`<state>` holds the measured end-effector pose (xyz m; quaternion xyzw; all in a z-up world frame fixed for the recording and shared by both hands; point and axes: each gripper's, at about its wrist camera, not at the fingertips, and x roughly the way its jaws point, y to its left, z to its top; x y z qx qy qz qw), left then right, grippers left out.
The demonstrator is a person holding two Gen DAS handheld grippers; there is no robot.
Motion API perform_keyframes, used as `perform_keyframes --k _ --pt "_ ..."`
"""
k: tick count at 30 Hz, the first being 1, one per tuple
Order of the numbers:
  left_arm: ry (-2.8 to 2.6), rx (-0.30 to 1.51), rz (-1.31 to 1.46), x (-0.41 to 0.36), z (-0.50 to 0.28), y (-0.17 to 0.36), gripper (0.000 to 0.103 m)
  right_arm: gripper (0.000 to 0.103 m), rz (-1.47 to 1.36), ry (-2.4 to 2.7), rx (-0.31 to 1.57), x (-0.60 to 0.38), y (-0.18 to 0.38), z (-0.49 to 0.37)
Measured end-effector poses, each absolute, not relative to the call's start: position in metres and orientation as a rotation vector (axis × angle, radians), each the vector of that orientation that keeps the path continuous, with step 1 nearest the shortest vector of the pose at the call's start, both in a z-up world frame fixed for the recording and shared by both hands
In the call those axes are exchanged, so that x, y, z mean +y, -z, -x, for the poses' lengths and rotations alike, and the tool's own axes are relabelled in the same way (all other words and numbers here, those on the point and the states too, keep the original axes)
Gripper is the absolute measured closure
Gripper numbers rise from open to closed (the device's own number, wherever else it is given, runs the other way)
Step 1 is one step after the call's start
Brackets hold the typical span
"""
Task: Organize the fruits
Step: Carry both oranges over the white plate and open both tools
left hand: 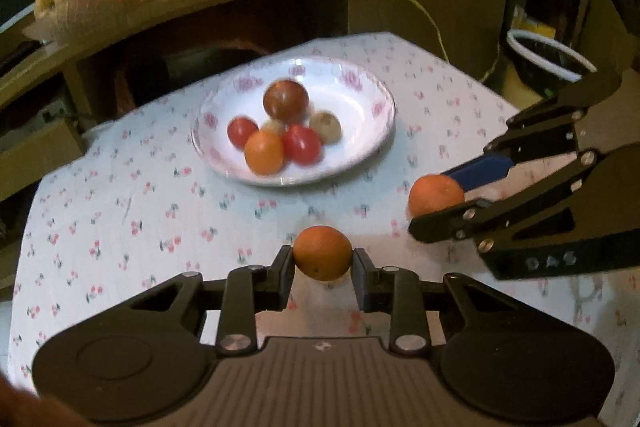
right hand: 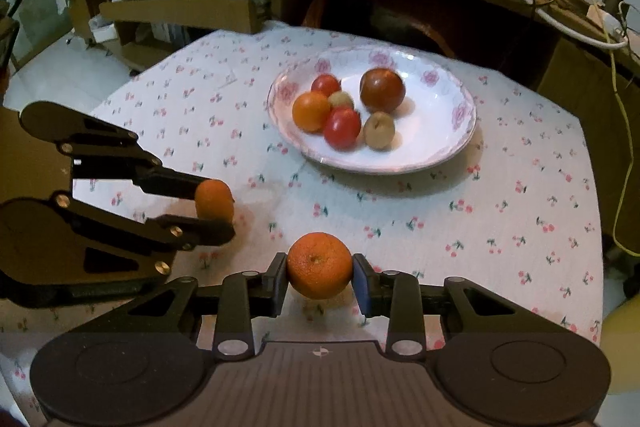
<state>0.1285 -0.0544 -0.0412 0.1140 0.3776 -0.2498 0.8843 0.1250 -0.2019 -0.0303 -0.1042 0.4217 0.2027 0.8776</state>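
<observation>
On plate (floral): six fruits

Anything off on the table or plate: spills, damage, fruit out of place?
Nothing stands out. The plate sits flat on the tablecloth, its fruit piled inside. Each hand-held gripper, left and right, clamps one orange cleanly.

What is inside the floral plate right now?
The floral plate holds six fruits: a dark red apple, an orange, two red tomatoes, two small pale fruits. One pale fruit is partly hidden between the others.
</observation>
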Motion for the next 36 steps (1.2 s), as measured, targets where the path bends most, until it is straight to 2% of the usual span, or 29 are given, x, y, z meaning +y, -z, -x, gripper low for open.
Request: perform_keyframes --k 12,36 --pt "0.463 0.712 -0.219 -0.064 -0.168 0.024 0.068 0.069 0.137 -0.337 0.785 -0.206 0.01 -0.163" --pt "0.442 0.74 -0.247 -0.072 -0.205 0.049 0.069 0.069 0.19 -0.317 0.784 -0.204 0.041 -0.208"
